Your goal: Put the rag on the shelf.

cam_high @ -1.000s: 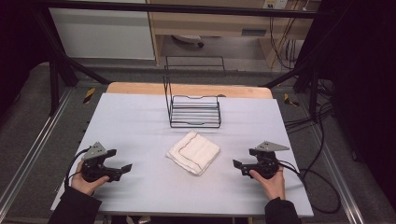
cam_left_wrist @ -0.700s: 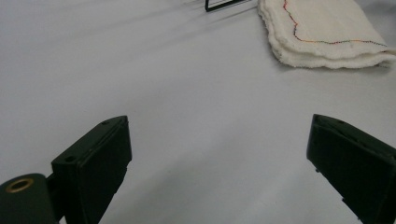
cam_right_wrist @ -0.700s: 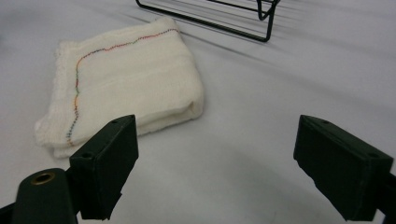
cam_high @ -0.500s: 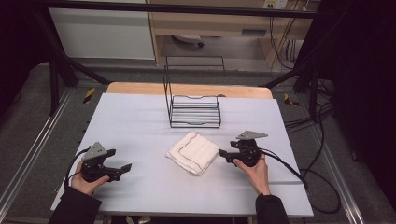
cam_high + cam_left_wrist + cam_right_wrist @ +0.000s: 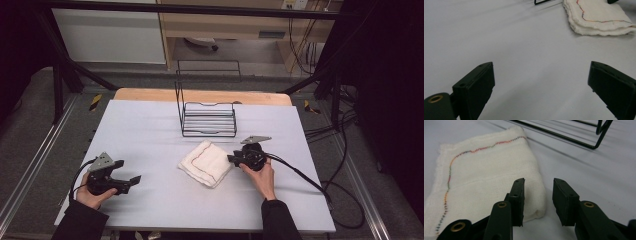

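A person sits at a pale grey desk (image 5: 150, 130), holding a black two-jaw gripper in each hand.

The right gripper (image 5: 537, 200) is low over the desk at the edge of a folded white cloth (image 5: 486, 177) stitched with a wavy multicoloured thread. Its jaws stand partly open, with a narrow gap between them, and hold nothing. In the right gripper view one jaw lies over the cloth's near corner and the cloth's folded edge sits in the gap; the other jaw is over bare desk just beside the cloth. I cannot tell whether either jaw touches the fabric. Beyond the jaws, past the cloth, stands a black wire rack (image 5: 584, 135).

The left gripper (image 5: 541, 87) has its jaws spread wide and empty over bare desk. The cloth lies well ahead of them, toward the far jaw's side, clear of both jaws.
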{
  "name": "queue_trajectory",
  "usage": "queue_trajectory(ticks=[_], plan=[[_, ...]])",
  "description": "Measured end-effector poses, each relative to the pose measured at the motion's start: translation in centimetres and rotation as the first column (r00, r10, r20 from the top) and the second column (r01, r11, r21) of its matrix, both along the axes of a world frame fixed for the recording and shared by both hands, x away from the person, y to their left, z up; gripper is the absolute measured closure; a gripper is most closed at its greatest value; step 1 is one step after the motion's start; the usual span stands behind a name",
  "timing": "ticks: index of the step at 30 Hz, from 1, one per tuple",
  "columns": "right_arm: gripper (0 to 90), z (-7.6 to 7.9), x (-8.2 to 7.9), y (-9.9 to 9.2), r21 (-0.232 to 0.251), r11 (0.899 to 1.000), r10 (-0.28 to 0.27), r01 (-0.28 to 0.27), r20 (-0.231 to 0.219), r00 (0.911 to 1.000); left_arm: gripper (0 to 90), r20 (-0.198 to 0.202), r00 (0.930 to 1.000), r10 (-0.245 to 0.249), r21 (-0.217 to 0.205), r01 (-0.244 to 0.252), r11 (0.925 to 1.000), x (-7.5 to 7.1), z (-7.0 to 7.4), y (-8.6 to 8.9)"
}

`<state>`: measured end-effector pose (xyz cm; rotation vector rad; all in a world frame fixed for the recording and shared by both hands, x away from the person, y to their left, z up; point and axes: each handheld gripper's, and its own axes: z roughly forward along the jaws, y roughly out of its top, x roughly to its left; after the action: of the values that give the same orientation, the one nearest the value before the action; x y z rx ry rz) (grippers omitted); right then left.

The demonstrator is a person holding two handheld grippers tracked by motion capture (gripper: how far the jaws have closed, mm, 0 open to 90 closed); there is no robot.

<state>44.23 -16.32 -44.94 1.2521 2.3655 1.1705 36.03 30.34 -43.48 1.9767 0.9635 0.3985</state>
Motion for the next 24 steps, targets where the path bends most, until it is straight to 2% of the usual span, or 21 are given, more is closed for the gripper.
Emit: queue_trajectory(ticks=[7,12,18,24], plan=[[72.7,-0.2,0.0,0.1,-0.003,1.000,0.022,-0.022,-0.019,0.9996,7.5,0.000,1.0000,-0.002,0.001,0.002,1.0000,0.0,0.0,0.0],[80.9,0.0,-0.2,0.1,0.000,1.000,0.018,-0.018,-0.028,0.9994,7.7,-0.002,1.0000,-0.004,0.001,0.004,1.0000,0.0,0.0,-0.1],[82.8,0.5,-1.0,-0.2,-0.017,1.000,-0.001,0.000,-0.037,0.9993,7.8,-0.001,1.0000,-0.004,0.001,0.004,1.0000,-0.1,0.0,0.0],[83.0,1.0,-2.5,-0.3,-0.035,0.999,-0.030,0.029,-0.040,0.9987,7.9,0.000,1.0000,-0.003,0.006,0.003,1.0000,-0.1,0.0,-0.1]])
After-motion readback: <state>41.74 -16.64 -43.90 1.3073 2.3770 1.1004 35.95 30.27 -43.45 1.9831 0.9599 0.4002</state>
